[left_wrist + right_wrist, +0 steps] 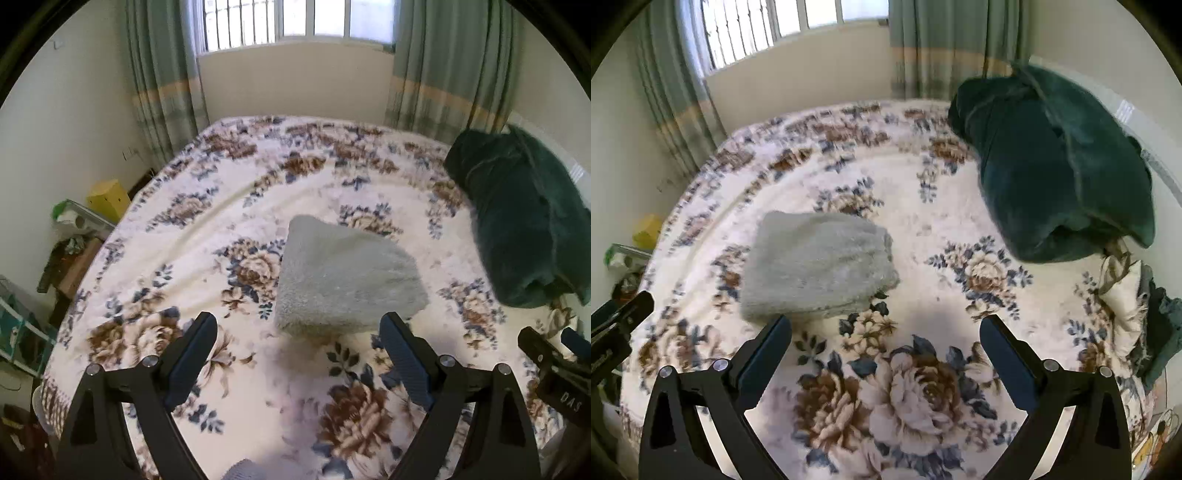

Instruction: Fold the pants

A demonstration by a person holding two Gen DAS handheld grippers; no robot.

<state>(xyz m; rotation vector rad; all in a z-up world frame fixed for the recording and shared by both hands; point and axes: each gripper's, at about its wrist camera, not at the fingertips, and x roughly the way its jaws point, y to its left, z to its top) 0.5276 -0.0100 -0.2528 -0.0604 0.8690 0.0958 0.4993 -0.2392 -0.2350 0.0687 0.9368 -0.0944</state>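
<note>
The pants (343,277) are grey and fluffy, folded into a compact thick bundle lying on the floral bed cover (207,236). In the right wrist view the bundle (820,267) lies ahead and to the left. My left gripper (299,325) is open and empty, held above the bed just in front of the bundle's near edge. My right gripper (884,328) is open and empty, above the bed to the right of the bundle. The right gripper also shows at the right edge of the left wrist view (554,347), and the left gripper at the left edge of the right wrist view (620,317).
A dark green blanket (1060,166) is bundled at the bed's right side, with a pillow (1123,291) beside it. Curtains and a window stand behind the bed. A yellow box (109,195) and clutter sit on furniture left of the bed.
</note>
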